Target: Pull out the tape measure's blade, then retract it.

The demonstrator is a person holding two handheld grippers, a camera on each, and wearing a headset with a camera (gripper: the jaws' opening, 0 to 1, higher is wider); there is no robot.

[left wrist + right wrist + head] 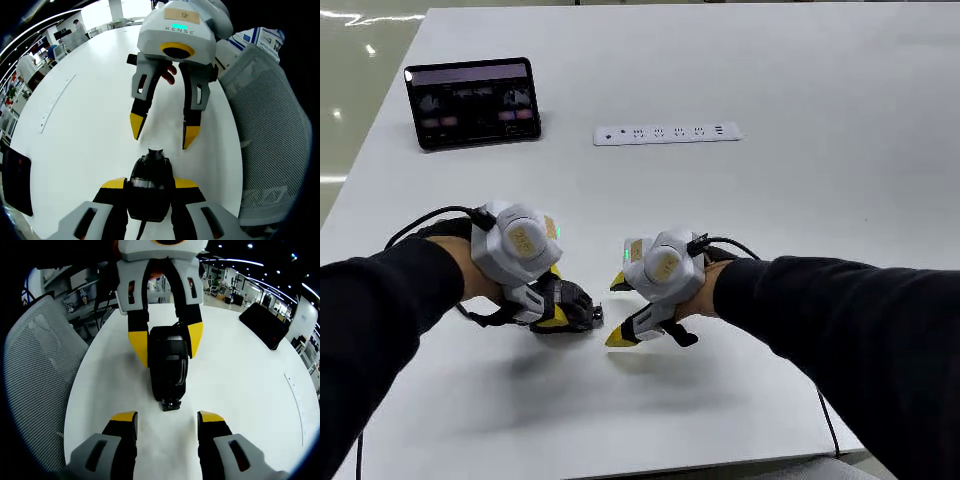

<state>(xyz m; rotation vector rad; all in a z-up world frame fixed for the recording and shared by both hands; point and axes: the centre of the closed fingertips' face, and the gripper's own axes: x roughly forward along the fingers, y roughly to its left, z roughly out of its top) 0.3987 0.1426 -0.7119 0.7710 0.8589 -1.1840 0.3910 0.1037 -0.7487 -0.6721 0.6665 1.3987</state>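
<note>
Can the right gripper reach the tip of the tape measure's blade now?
Probably yes. The right gripper is open and faces the blade tip, with bare table between them. The left gripper holds the tape measure by its sides, leaving the tip free.

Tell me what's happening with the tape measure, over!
Left gripper shut on tape measure. Right gripper open, facing its hook. Nothing pulled out yet. Nothing blocking.
</note>
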